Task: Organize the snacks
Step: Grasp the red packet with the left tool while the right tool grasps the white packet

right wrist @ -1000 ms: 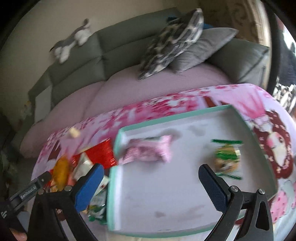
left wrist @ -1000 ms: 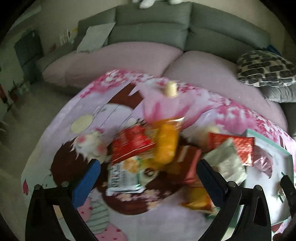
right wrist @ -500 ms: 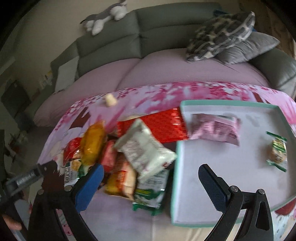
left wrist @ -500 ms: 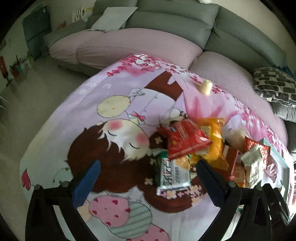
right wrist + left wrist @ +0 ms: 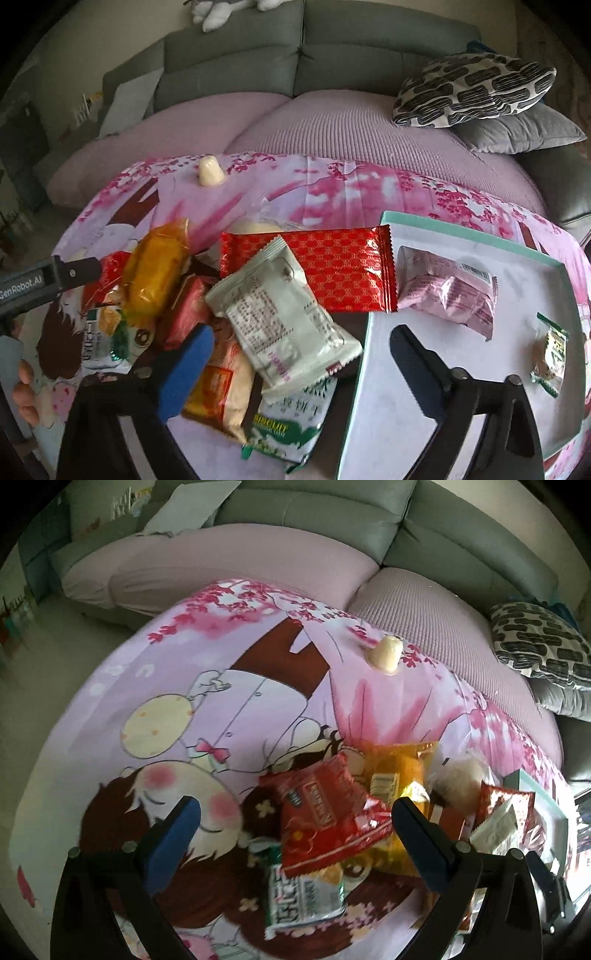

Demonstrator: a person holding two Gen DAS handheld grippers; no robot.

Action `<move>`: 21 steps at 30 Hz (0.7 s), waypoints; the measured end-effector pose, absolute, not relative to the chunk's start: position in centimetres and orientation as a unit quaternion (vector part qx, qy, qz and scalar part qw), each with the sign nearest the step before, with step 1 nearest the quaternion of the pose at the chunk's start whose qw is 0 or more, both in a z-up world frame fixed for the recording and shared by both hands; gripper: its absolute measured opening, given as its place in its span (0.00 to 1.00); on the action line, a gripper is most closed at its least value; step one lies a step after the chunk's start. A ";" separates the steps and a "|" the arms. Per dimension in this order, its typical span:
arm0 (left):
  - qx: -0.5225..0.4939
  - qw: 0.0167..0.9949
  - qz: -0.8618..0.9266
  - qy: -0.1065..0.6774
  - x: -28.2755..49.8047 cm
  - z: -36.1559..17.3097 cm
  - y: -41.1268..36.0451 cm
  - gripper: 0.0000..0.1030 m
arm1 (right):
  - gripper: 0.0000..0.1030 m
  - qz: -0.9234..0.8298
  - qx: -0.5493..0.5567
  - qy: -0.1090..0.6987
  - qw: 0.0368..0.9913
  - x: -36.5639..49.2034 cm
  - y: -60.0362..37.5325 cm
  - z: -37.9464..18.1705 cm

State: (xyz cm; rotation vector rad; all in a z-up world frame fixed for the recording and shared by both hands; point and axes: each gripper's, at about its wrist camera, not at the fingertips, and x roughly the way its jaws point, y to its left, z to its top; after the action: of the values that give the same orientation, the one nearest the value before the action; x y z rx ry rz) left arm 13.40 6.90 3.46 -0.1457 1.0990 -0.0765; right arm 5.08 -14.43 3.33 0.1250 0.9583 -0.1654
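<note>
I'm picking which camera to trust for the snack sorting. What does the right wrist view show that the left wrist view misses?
Only the right wrist view shows the inside of the tray, holding a pink packet and a small green-wrapped snack, plus a plush toy on the sofa back.

Only the left wrist view shows the cartoon tablecloth left of the pile.

Both show the pile: orange packet, white packet, red packet, and the lone pale sweet.

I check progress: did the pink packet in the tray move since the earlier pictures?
No. The pink packet lies by the teal tray's far-left corner, as before; only the camera shifted.
</note>
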 end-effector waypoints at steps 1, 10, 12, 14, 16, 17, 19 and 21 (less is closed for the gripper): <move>-0.073 0.848 -0.037 0.524 13.7 3.3 6.9 1.00 | 0.92 -0.077 0.055 0.463 0.881 5.4 -14.3 3.2; -0.105 0.835 -0.044 0.539 15.4 1.7 6.7 0.99 | 0.83 -0.079 0.029 0.479 0.874 6.3 -13.9 2.4; -0.115 0.833 -0.046 0.539 15.5 1.5 6.8 0.99 | 0.78 -0.074 0.039 0.479 0.874 6.2 -14.0 2.3; -0.118 0.833 -0.041 0.539 15.4 1.5 6.9 0.98 | 0.69 -0.072 0.042 0.477 0.875 6.1 -14.1 2.4; -0.119 0.834 -0.039 0.538 15.3 1.5 6.9 0.91 | 0.65 -0.068 0.049 0.477 0.875 6.0 -14.0 2.5; -0.120 0.833 -0.038 0.538 15.3 1.5 6.9 0.81 | 0.64 -0.067 0.051 0.478 0.874 5.9 -14.0 2.5; -0.124 0.832 -0.036 0.540 15.3 1.4 6.9 0.77 | 0.62 -0.068 0.056 0.478 0.874 5.6 -14.1 2.5; -0.125 0.831 -0.035 0.540 15.3 1.4 6.9 0.77 | 0.59 -0.067 0.066 0.478 0.874 5.3 -14.1 2.6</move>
State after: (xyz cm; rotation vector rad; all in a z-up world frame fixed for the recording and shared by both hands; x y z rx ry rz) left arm 15.35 6.92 1.38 -0.2650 1.1455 -0.0743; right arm 5.26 -14.13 2.58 0.1370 0.9978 -0.1397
